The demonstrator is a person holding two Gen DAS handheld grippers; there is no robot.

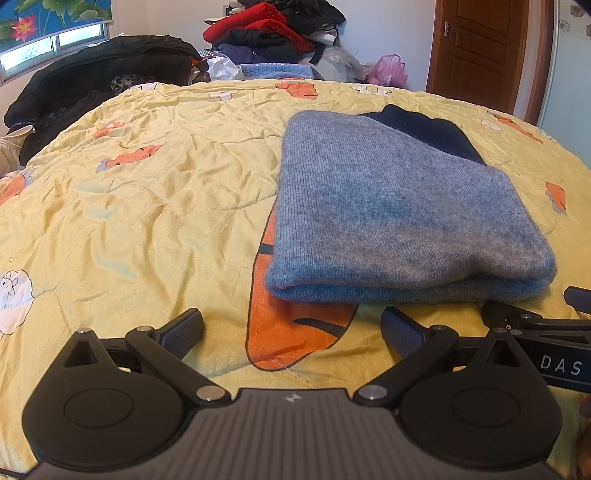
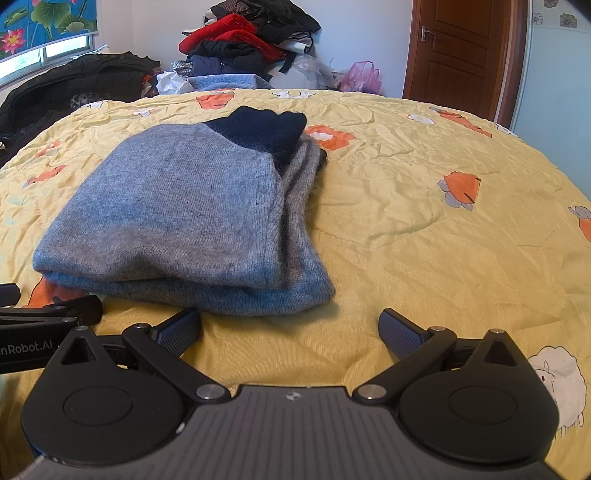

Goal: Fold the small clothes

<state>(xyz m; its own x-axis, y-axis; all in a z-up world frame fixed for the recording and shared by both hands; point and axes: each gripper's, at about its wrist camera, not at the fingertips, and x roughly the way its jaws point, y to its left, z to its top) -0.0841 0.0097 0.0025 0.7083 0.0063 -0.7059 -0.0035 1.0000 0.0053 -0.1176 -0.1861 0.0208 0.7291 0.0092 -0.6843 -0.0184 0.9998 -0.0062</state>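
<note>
A grey knit garment [image 1: 399, 206] with a dark navy part [image 1: 436, 129] lies folded in a thick stack on the yellow quilt [image 1: 147, 206]. It also shows in the right wrist view [image 2: 184, 214], with the navy part [image 2: 262, 125] at its far end. My left gripper [image 1: 291, 328] is open and empty, just in front of the garment's near left edge. My right gripper [image 2: 290, 328] is open and empty, just in front of the garment's near right corner. Each gripper shows at the side of the other's view.
A heap of red, black and blue clothes [image 1: 266, 33] is piled beyond the bed's far edge. A black jacket [image 1: 96, 81] lies at the far left. A pink bag [image 1: 389, 68] and a brown door [image 1: 480, 51] are at the far right.
</note>
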